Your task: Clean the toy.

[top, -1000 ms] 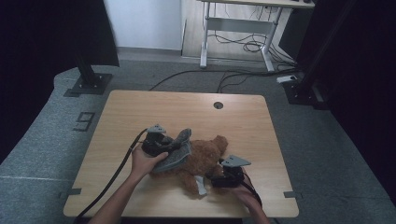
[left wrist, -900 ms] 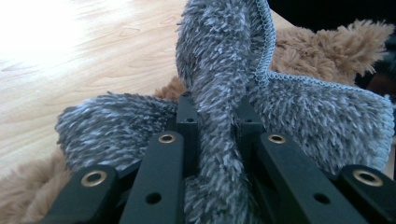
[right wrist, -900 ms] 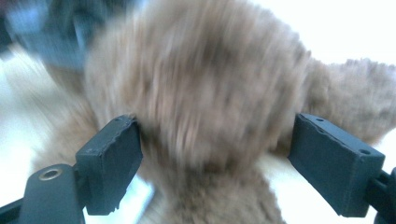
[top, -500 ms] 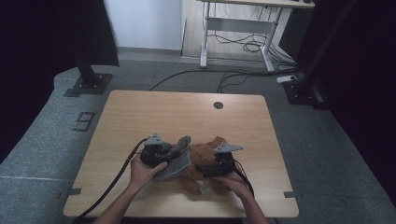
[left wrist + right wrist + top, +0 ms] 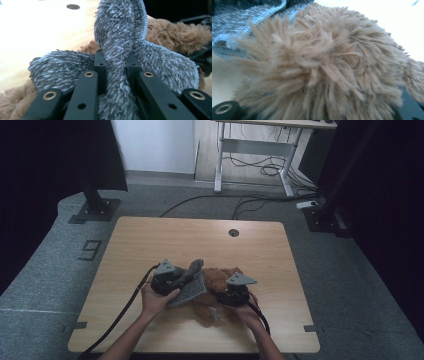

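Moved: right gripper [image 5: 231, 296] has slid in from the table's right front toward the middle, now pressed into the brown plush toy [image 5: 220, 292]; its jaws have just been closing, brown fur bunched between them.
Left gripper [image 5: 175, 281]: hardly shifted, clenched tight on the grey fuzzy cloth [image 5: 189, 285] — in the left gripper view a twisted rope of grey pile [image 5: 117, 62] runs straight up between the jaws.
Right grip: right gripper view is swamped in brown fur [image 5: 322, 70]; whether the pads actually bite, cannot tell.
Cloth location: front-middle of the wooden table [image 5: 150, 240], draped over the toy's left side.
Cloth axis: pinched strand points up and away from the person, its stitched edge [image 5: 142, 27] trailing down the right.
Toy axis: lies across the table, left to right, between both hands.
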Demonstrator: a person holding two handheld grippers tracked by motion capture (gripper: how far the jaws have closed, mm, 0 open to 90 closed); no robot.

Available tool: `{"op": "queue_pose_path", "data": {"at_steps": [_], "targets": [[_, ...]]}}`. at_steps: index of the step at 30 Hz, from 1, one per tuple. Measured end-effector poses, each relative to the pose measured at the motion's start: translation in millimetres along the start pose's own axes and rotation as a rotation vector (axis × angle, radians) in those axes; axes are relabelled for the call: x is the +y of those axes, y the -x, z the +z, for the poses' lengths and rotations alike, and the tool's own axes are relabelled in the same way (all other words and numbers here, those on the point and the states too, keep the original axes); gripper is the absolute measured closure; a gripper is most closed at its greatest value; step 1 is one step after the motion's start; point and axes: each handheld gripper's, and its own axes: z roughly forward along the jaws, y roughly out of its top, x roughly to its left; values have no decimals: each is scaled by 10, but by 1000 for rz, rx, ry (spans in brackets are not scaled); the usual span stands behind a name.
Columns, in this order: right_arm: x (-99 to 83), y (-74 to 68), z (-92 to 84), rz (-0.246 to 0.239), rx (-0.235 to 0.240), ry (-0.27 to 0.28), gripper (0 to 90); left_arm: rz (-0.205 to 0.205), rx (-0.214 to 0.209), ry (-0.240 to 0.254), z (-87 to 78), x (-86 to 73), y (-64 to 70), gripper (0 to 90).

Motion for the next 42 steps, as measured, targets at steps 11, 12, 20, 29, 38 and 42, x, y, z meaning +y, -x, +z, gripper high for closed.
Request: {"op": "queue_pose_path", "data": {"at_steps": [11,12,20,29,38,42], "targets": [[-2,-41,104,-126,-56,88,453,-70,-45,7,-15,408,-59,758],[-2,-41,104,-126,-56,88,453,-63,-56,-2,9,454,-12,758],[-169,-160,-5,-202,-51,121,409,-71,-101,-104,409,607,231,745],[-246,-51,-179,-73,43,94,163,-86,-108,-127,462,372,208,771],[-192,27,-262,56,135,94,150,-75,-133,-90,307,213,286,774],[-218,-107,-100,-25,104,3,201,-51,-117,-89,285,177,349,775]]}}
